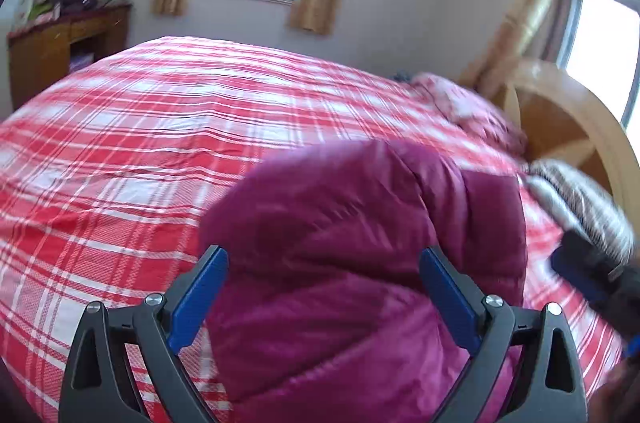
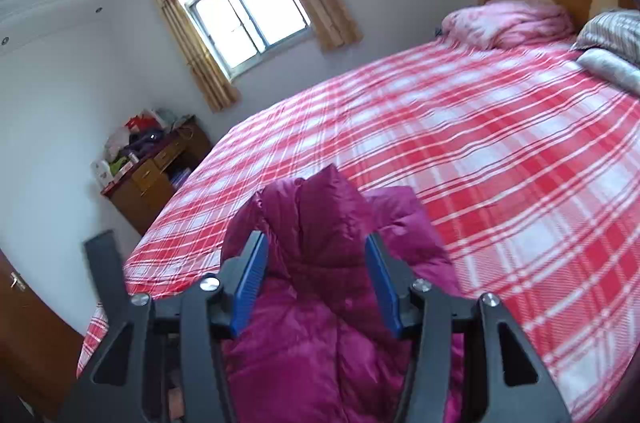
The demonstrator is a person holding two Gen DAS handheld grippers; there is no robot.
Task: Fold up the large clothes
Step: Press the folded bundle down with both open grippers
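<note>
On the bed, in the left wrist view, a magenta padded jacket is seen bunched on the red plaid bedspread, near the edge closest to the camera. The left gripper is held with its jaws spread wide, the jacket's bulk lying between the blue pads; the fabric is brushed against the inner faces, but whether it is pinched cannot be told. The jacket's lower part is cut off by the frame. At the right edge a dark, blurred shape with a blue patch, apparently the right gripper, is only partly seen. A striped grey bundle and a pink quilt are smeared by motion blur before the wooden headboard.

In the right wrist view, the right gripper is seen about half open. The jacket rises in a peak between its pads, seemingly not clamped. A dark upright bar at the left, probably part of the left gripper, is cropped. A cluttered wooden desk stands beneath the window.
</note>
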